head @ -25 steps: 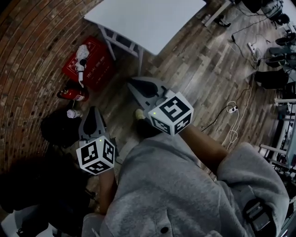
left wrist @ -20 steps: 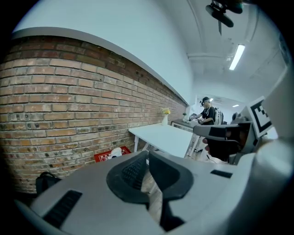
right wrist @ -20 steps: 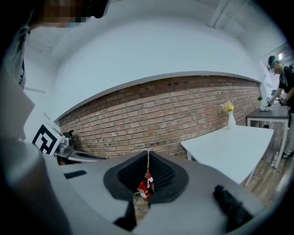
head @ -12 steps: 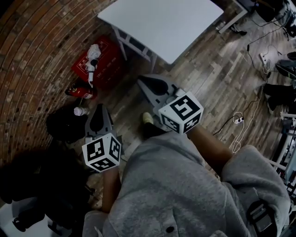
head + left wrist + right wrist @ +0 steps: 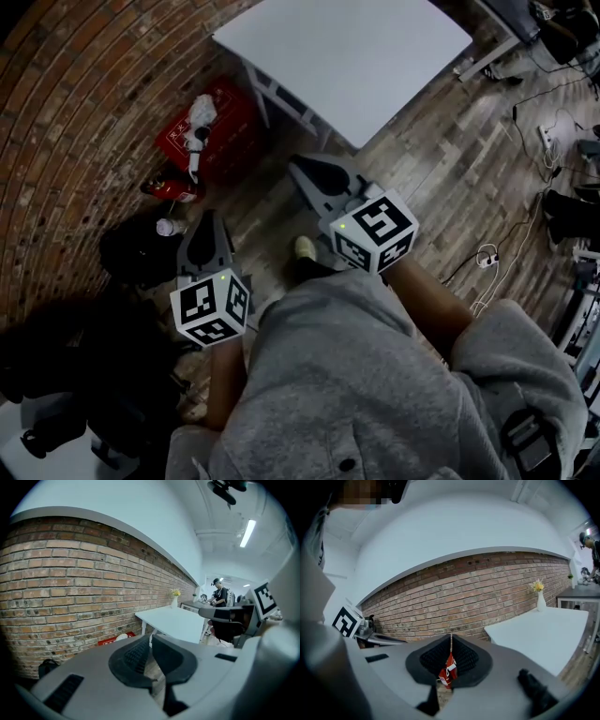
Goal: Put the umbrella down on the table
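I make out no umbrella in any view. The white table (image 5: 356, 56) stands ahead near the brick wall, its top bare in the head view. My left gripper (image 5: 208, 217) points toward the wall at the table's left, jaws together and nothing between them (image 5: 151, 637). My right gripper (image 5: 298, 167) is further forward, close to the table's near corner. Its tips meet (image 5: 451, 637). Through the slit below them a red thing (image 5: 449, 670) shows, lying beyond the jaws on the floor.
A red crate (image 5: 225, 127) with a white object on it sits by the table legs, beside a red extinguisher (image 5: 173, 187), a bottle (image 5: 169, 226) and a black bag (image 5: 136, 248). A vase of yellow flowers (image 5: 540, 597) stands on the table's far end. Cables (image 5: 487, 253) lie on the right.
The table, the crate and the floor items have slid nearer and rightward in the head view. Both grippers have come closer to the table, still shut.
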`<control>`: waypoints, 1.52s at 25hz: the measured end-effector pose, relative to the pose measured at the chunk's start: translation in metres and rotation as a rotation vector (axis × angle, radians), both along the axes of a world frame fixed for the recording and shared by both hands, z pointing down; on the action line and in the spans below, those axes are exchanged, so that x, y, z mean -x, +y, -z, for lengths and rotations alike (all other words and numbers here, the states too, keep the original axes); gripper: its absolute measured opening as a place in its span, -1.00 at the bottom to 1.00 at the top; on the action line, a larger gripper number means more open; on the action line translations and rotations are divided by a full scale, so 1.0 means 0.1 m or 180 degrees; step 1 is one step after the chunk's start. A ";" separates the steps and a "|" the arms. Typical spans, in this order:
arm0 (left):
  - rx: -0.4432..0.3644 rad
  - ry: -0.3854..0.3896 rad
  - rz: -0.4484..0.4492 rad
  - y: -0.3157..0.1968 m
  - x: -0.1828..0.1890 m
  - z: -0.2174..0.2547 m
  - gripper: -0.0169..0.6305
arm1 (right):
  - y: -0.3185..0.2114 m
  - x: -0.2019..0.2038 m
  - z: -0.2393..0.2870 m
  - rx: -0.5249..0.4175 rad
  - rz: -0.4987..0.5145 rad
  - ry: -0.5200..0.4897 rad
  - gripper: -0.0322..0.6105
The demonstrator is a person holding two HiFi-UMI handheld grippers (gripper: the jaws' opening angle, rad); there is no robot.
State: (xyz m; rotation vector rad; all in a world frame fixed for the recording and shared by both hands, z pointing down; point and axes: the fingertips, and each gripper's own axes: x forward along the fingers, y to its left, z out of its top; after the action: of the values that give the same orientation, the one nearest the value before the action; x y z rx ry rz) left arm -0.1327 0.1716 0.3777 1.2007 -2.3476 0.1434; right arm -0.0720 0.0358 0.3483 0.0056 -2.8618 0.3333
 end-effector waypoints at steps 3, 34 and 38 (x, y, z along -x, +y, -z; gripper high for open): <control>0.0015 -0.0012 0.0022 -0.06 0.05 0.01 -0.85 | -0.06 0.06 0.00 0.0024 0.0029 -0.0011 -0.81; 0.0094 -0.0210 0.0082 -0.33 0.03 0.15 -0.85 | -0.38 0.04 0.01 0.0144 0.0076 -0.0213 -0.81; 0.0093 -0.0218 0.0107 -0.33 0.09 0.16 -0.85 | -0.40 0.08 0.00 0.0161 0.0067 -0.0222 -0.81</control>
State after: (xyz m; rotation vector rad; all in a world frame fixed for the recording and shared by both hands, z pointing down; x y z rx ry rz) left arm -0.1418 0.1387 0.3618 1.1590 -2.4150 0.2096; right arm -0.0805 -0.0040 0.3483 -0.0466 -2.9191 0.4095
